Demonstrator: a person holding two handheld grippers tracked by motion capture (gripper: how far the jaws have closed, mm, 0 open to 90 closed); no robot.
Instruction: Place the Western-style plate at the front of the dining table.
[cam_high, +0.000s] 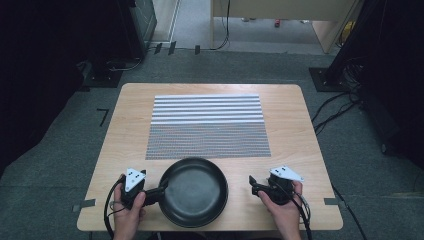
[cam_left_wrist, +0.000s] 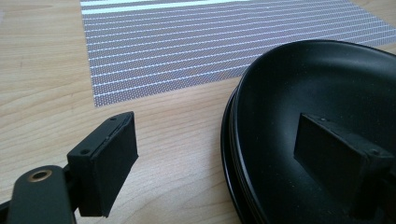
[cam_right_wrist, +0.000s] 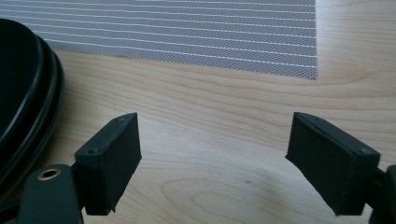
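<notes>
I see one black pan and one striped mat on the table, left hand-held gripper straddling the pan's rim unclamped, right hand-held gripper spread apart.

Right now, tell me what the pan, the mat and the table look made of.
Pan: likely coated metal; smooth black with a soft sheen. Mat: seemingly woven vinyl or fabric; fine grey mesh with white stripes. Table: pale wood or wood-look laminate; visible grain.

You're in a lab or studio, not a home. Black curtains flank your worktop, and cables trail over grey carpet with tape marks.
</notes>
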